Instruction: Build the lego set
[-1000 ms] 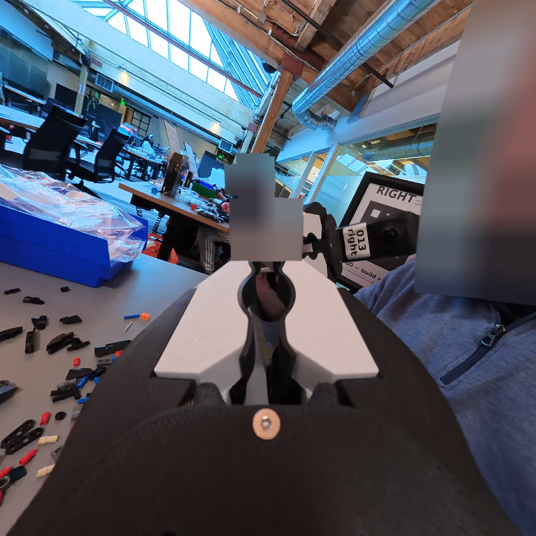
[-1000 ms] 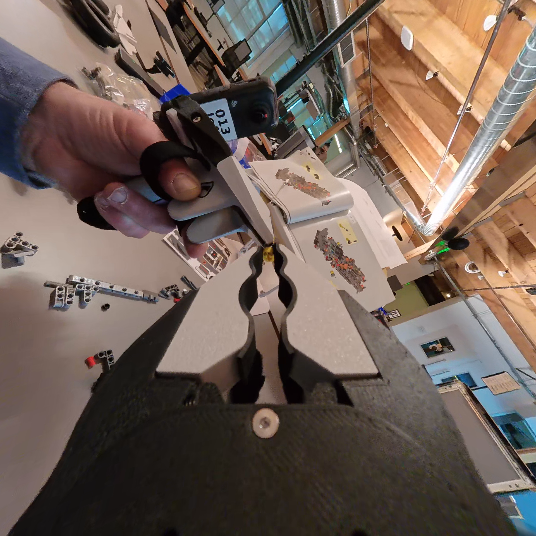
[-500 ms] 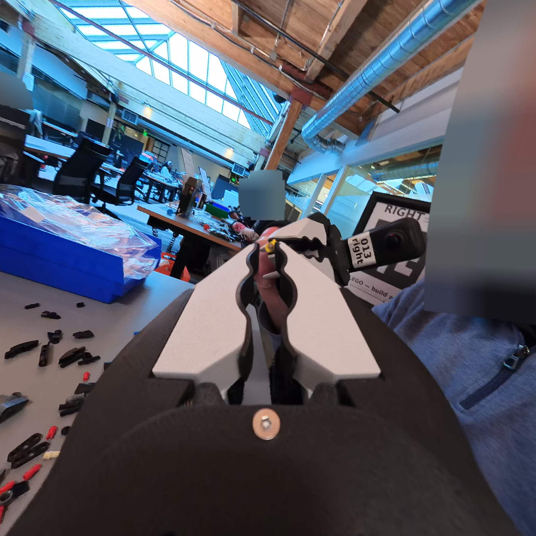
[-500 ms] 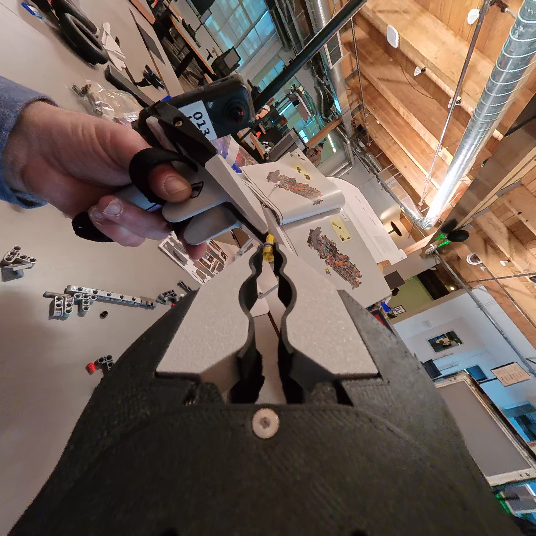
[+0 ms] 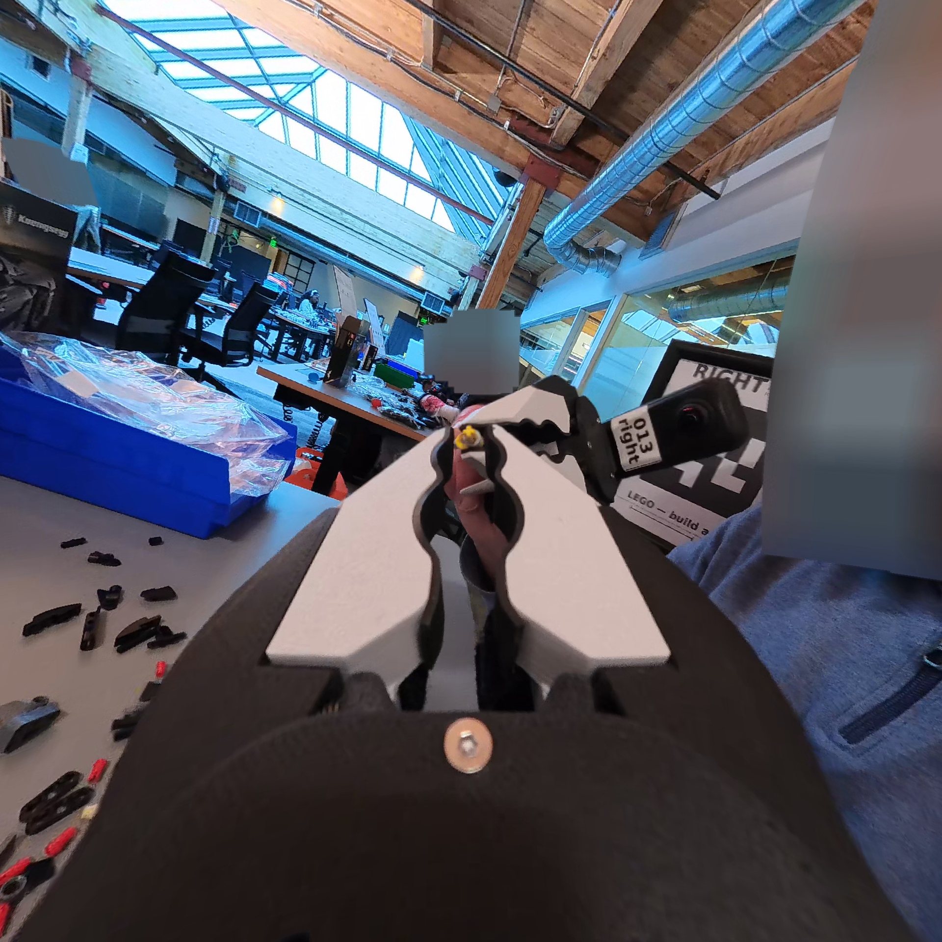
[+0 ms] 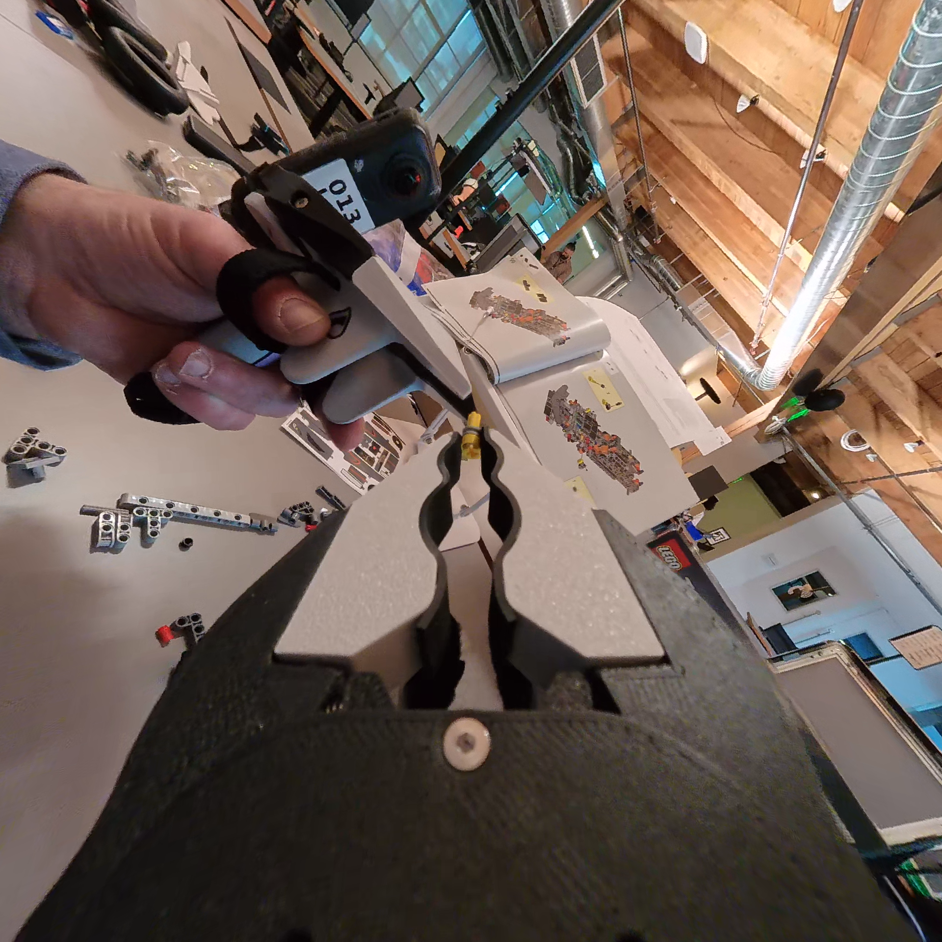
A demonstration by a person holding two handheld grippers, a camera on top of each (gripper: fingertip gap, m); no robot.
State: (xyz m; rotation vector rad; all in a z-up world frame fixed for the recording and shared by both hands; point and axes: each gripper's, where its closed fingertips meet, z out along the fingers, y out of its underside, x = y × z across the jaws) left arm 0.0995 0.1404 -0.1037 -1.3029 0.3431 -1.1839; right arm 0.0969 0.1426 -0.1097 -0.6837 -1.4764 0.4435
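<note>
My right gripper (image 6: 470, 444) is shut on a small yellow pin (image 6: 469, 439), held in the air above the table. The pin also shows in the left wrist view (image 5: 465, 437), right between the tips of my left gripper (image 5: 469, 439). The left jaws stand a narrow gap apart on either side of the pin; I see no grip. In the right wrist view a hand (image 6: 127, 285) holds the left gripper (image 6: 476, 405), whose tips meet the pin's top end. In the left wrist view the right gripper (image 5: 471, 433) comes in from the right.
An open instruction booklet (image 6: 535, 326) lies beyond the grippers. Grey beams (image 6: 178, 509) and a red-tipped piece (image 6: 178, 629) lie on the grey table (image 6: 76, 688). Black and red pieces (image 5: 137, 632) lie left, before a blue bin (image 5: 127, 459) with plastic bags. Tyres (image 6: 142, 66) lie far back. Less than 4 cm separates the two grippers' tips. Both grippers' tips are roughly 25 centimeters from the red-tipped piece (image 6: 178, 629).
The two grippers have come together tip to tip. The yellow pin in the right gripper now sits between the left gripper's tips. Both views have tilted a little.
</note>
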